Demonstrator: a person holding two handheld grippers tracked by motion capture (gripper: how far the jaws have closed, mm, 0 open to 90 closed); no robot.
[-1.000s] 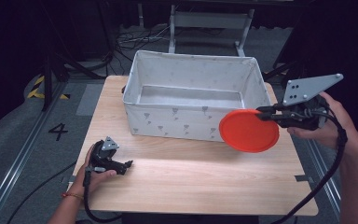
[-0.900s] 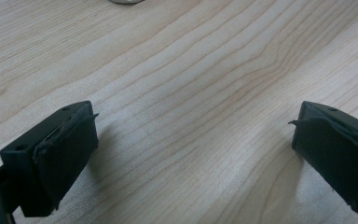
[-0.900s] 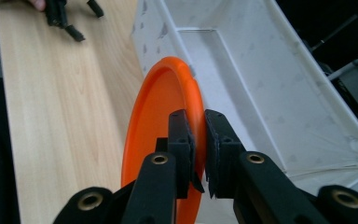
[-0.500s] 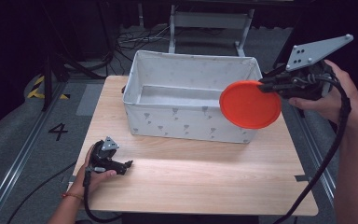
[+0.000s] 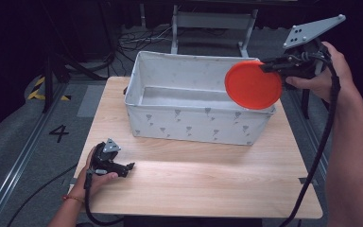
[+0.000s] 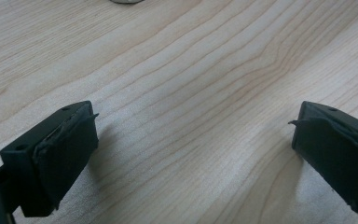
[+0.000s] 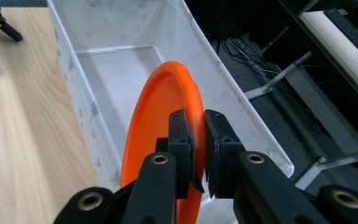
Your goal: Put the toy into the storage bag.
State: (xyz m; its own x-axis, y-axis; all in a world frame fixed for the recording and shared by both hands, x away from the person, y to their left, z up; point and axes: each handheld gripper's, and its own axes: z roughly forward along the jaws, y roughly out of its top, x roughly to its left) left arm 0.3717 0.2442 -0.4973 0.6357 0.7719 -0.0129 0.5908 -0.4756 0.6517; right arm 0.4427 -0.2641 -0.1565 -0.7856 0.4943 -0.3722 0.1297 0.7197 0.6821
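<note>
An orange plate (image 5: 253,85) hangs on edge over the right end of a white fabric bin (image 5: 189,124), pinched at its rim by my right gripper (image 5: 267,66). In the right gripper view the black jaws (image 7: 196,140) are shut on the plate's rim (image 7: 168,112), and the bin's bare inside (image 7: 116,74) lies below. My left gripper (image 5: 126,167) rests on the wooden table (image 5: 203,179) near its front left corner, held by a hand. In the left gripper view its two pads (image 6: 70,140) stand wide apart over bare wood, with nothing between them.
The bin stands along the back half of the table and has tall soft walls. Grey floor, a metal rail and a painted number 4 (image 5: 59,133) lie to the left. A metal stand and cables (image 5: 208,23) sit behind the bin.
My right gripper has lifted the orange plate up and leftward, from beside the bin's front right corner to above its right end. The left gripper has not moved.
</note>
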